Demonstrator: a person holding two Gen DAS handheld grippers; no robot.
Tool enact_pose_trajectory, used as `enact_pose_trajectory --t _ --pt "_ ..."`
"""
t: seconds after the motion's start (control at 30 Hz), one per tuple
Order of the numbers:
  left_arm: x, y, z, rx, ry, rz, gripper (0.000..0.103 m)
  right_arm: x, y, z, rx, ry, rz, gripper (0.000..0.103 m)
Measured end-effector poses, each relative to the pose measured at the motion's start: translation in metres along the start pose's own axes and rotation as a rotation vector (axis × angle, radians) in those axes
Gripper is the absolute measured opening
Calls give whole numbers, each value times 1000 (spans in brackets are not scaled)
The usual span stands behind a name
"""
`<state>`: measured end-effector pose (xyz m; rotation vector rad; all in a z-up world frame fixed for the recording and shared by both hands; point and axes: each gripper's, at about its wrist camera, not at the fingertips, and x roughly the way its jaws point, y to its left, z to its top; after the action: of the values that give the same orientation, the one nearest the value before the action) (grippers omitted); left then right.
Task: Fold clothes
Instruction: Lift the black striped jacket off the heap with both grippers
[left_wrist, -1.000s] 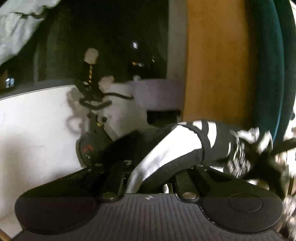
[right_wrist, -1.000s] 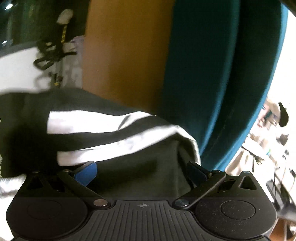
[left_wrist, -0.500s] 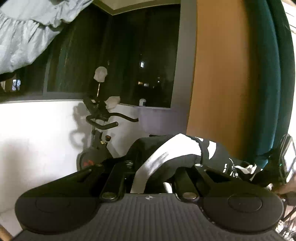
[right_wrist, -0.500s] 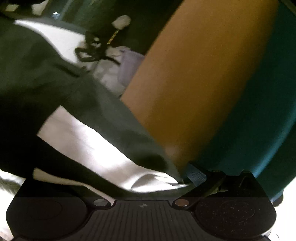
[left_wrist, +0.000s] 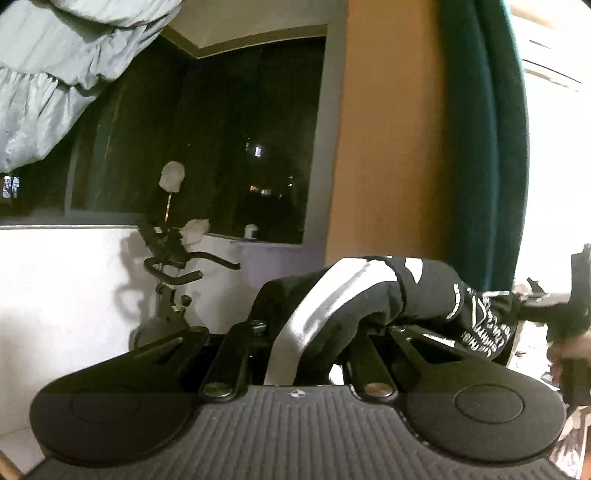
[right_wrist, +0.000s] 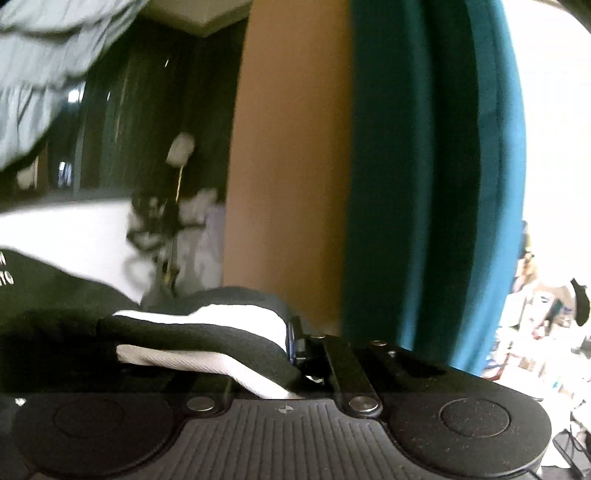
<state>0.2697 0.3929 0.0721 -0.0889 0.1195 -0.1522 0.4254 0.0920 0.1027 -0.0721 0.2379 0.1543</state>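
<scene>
Left gripper and right gripper both clamp the black white-striped garment, lower centre, held aloft. Risk: thin bunched bites could slip, dropping the cloth.

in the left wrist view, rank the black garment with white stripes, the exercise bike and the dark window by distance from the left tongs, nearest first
1. Black garment with white stripes: clamped in the left tongs, centre.
2. Black exercise bike: behind, left of centre, by the white wall.
3. Dark night window: farthest, above and behind the bike.

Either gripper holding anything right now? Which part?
Both hold the black garment by its white-striped parts: left gripper and right gripper are each shut on a striped fold.
</scene>
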Motion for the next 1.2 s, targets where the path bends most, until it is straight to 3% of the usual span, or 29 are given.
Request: enact_pose_trajectory --t 0.2,0.47,0.6,0.67,0.87,1.1,1.2 --pt "-58 -68 1 39 -21 -11 10 -74 -66 4 82 -91 13 4" --pt "-134 -164 -13 33 -14 -78 10 -225 -184 -11 170 -181 6 4" --pt "-152 -193 -30 -5 12 -96 10 -270 -216 -24 155 -178 -12 4" --pt "-143 -195 -38 -9 29 -85 10 -285 -225 -33 146 -160 -23 4" --pt "-108 -200 -60 -11 77 -41 10 -290 -226 -69 116 -75 -52 4" --pt "-65 -201 -82 -6 120 24 11 -208 -187 -64 -14 -35 -82 4" --pt "-47 -194 -86 64 112 84 11 -180 -178 -62 -27 -30 -86 4"
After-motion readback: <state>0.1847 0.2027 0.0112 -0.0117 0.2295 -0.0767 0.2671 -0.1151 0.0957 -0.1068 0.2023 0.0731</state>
